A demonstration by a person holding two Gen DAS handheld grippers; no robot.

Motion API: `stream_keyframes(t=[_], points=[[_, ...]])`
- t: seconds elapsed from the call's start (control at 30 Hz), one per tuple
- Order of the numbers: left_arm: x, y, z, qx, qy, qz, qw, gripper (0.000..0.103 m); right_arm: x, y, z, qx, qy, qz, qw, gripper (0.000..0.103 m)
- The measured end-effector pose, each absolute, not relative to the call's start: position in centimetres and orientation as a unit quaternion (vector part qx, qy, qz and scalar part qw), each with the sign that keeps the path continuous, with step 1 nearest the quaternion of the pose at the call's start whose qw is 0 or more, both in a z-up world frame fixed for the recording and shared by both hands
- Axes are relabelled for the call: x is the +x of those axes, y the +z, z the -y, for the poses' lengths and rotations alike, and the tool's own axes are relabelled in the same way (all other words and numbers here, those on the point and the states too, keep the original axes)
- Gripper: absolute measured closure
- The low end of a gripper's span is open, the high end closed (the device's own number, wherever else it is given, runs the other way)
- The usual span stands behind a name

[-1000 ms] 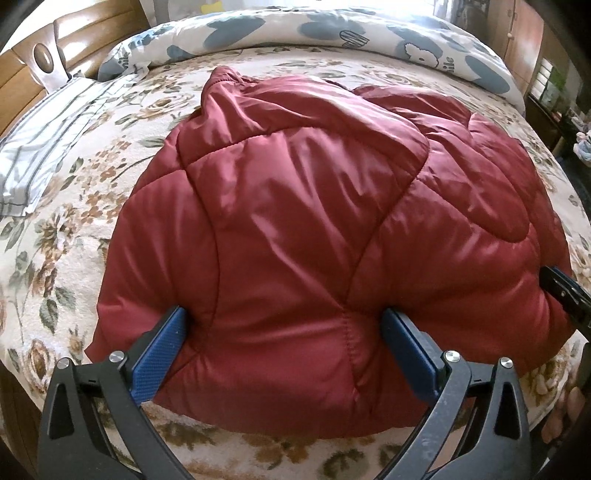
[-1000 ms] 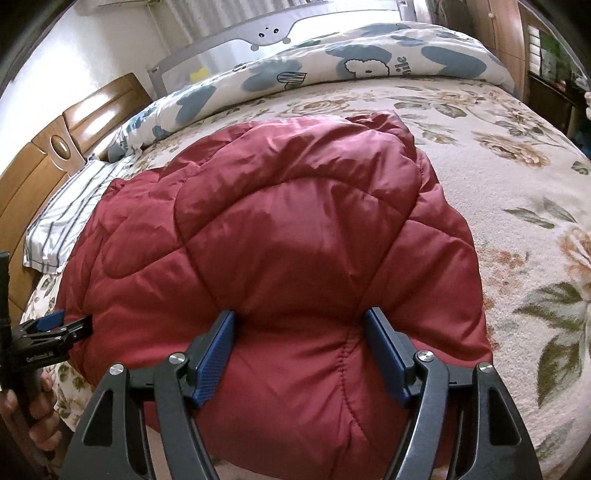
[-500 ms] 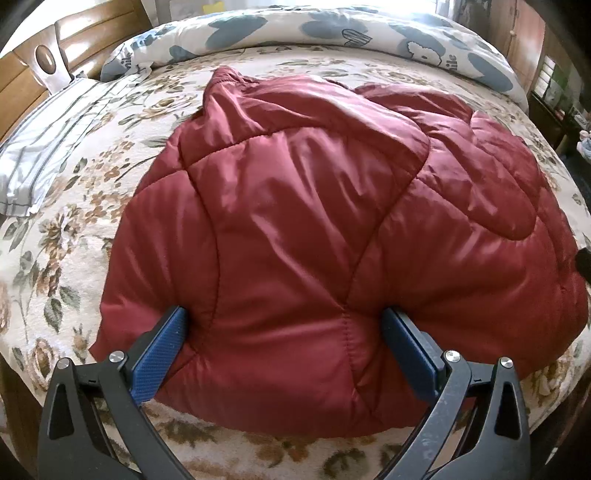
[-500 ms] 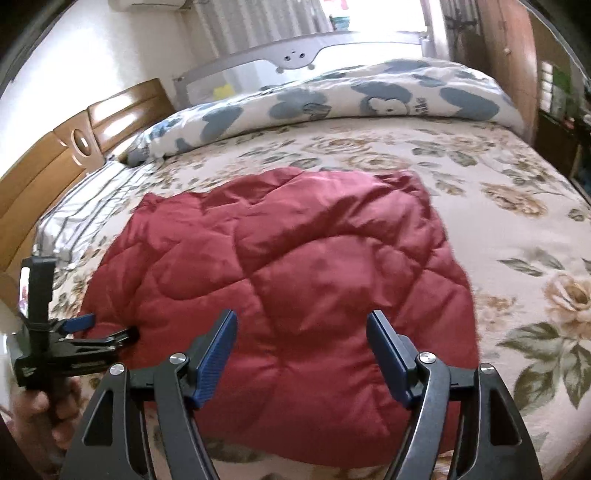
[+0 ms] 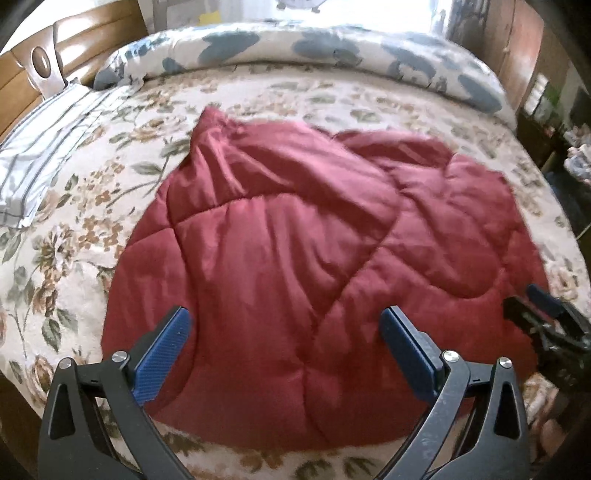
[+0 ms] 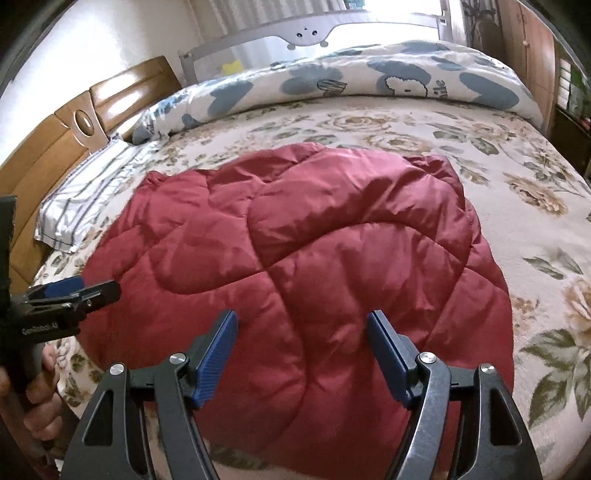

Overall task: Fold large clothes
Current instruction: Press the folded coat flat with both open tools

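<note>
A dark red quilted padded jacket (image 5: 295, 251) lies folded into a rounded bundle on the flowered bedspread (image 5: 66, 229); it also shows in the right wrist view (image 6: 332, 258). My left gripper (image 5: 286, 325) is open and empty, raised above the jacket's near edge. My right gripper (image 6: 301, 328) is open and empty, also above the near edge. The right gripper appears at the right edge of the left wrist view (image 5: 535, 314), and the left gripper at the left edge of the right wrist view (image 6: 74, 291).
A rolled white duvet with blue shapes (image 6: 351, 81) lies along the far side of the bed. A striped pillow (image 6: 85, 199) lies at the left by the wooden headboard (image 6: 55, 125). A grey bed rail (image 6: 306, 33) stands behind. Wooden furniture (image 6: 535, 55) stands at the right.
Both grippers have drawn back and risen off the jacket, which they were pressing into a second ago. The jacket lies free on the bed.
</note>
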State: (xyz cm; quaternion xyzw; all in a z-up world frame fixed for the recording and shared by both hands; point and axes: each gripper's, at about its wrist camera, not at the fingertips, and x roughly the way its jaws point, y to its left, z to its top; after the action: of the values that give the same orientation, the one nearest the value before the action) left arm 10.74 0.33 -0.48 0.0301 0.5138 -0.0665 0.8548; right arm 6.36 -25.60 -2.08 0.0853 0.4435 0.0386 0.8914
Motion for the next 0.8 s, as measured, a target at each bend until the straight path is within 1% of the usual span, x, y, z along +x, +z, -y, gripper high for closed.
stream_keyframes(t=[0.13, 0.47, 0.6, 0.7, 0.8], points=[[12.1, -2.0, -0.5, 0.035, -0.064, -0.523, 0.849, 0.0, 7.7, -3.1, 26.8, 0.098, 0.032, -0.452, 0.886, 0.028], [13.4, -3.3, 0.5, 0.05, -0.047, -0.522, 0.85, 0.0, 9.6, -5.2, 28.5, 0.125, 0.013, -0.448, 0.885, 0.025], [12.9, -2.8, 0.4, 0.049, -0.039, -0.521, 0.851, 0.0, 9.5, -5.4, 28.6, 0.13, 0.014, -0.445, 0.886, 0.025], [11.6, -1.5, 0.0, 0.044, -0.034, -0.513, 0.857, 0.0, 9.7, -5.4, 28.6, 0.131, 0.014, -0.447, 0.885, 0.025], [10.4, -1.1, 0.1, 0.06, -0.029, -0.505, 0.861, 0.0, 9.7, -5.4, 28.6, 0.13, 0.013, -0.445, 0.886, 0.025]])
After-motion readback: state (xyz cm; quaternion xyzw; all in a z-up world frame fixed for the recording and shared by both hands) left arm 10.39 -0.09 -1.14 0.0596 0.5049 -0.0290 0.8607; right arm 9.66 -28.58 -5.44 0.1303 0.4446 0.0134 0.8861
